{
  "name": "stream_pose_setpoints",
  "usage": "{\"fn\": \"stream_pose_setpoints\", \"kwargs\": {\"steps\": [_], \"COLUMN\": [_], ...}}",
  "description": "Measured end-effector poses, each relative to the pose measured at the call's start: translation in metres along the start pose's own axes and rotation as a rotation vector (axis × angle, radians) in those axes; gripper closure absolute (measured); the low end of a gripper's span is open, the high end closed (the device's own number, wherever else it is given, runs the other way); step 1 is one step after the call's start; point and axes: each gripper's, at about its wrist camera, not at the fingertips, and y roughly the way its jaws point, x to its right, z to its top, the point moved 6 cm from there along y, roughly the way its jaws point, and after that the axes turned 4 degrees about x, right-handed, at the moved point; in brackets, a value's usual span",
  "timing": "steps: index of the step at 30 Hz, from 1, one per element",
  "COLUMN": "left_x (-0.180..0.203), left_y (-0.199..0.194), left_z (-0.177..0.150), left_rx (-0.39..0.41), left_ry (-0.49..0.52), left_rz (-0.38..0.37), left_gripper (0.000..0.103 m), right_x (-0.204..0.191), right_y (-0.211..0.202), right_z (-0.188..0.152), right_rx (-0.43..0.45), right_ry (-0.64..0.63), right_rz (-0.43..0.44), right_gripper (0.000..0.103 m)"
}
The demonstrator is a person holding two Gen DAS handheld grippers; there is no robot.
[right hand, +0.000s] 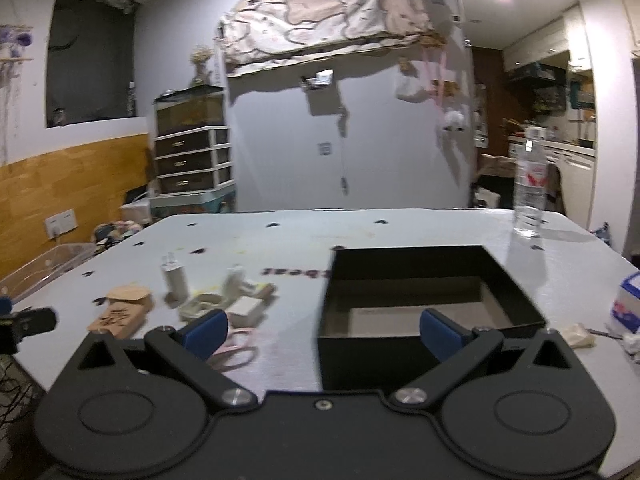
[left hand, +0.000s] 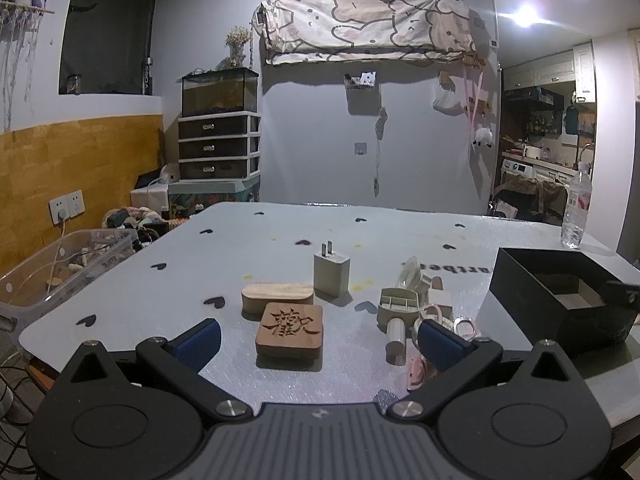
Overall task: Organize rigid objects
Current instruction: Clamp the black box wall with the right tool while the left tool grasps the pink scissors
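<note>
Both tools stood spread and empty. The left gripper [left hand: 318,338] faced the carved wooden block [left hand: 289,331], lying just ahead between its fingers. The right gripper [right hand: 322,330] faced the empty black box [right hand: 420,280]. Judged stage: first pick pending; next, advance and close on the block.

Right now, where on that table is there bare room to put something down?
The far half of the table, beyond the charger and left of the bottle, is bare. So is the near-left corner, left of the wooden blocks. The black box looks empty. It is crowded between the blocks and the box.
</note>
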Motion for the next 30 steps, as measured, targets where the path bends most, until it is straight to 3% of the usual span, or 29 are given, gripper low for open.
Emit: {"fn": "stream_pose_setpoints", "kwargs": {"steps": [10, 14, 17, 18, 22, 23, 27, 30], "left_x": [0.005, 0.013, 0.018, 0.020, 0.025, 0.026, 0.029, 0.028], "left_y": [0.016, 0.026, 0.033, 0.037, 0.045, 0.048, 0.056, 0.062], "left_z": [-0.017, -0.028, -0.034, -0.037, -0.044, -0.046, -0.044, -0.041], "left_rx": [-0.035, -0.056, -0.070, -0.077, -0.097, -0.102, -0.101, -0.085], "left_ry": [0.000, 0.006, 0.005, 0.002, -0.013, -0.022, -0.046, -0.101], "left_rz": [-0.033, -0.056, -0.080, -0.095, -0.139, -0.155, -0.160, -0.164], "left_gripper": [0.000, 0.000, 0.000, 0.000, 0.000, 0.000, 0.000, 0.002], "right_x": [0.087, 0.123, 0.143, 0.148, 0.163, 0.164, 0.161, 0.154], "right_y": [0.000, 0.015, 0.032, 0.037, 0.061, 0.066, 0.079, 0.082], "right_z": [0.011, 0.012, 0.009, 0.008, 0.001, -0.001, -0.010, -0.012], "right_rx": [0.054, 0.022, -0.022, -0.031, -0.098, -0.115, -0.166, -0.174], "right_ry": [0.011, 0.053, 0.069, 0.071, 0.075, 0.086, 0.095, 0.032], "right_rz": [-0.198, -0.255, -0.248, -0.250, -0.223, -0.212, -0.147, -0.169], "right_gripper": [0.000, 0.000, 0.000, 0.003, 0.034, 0.038, 0.074, 0.081]}}
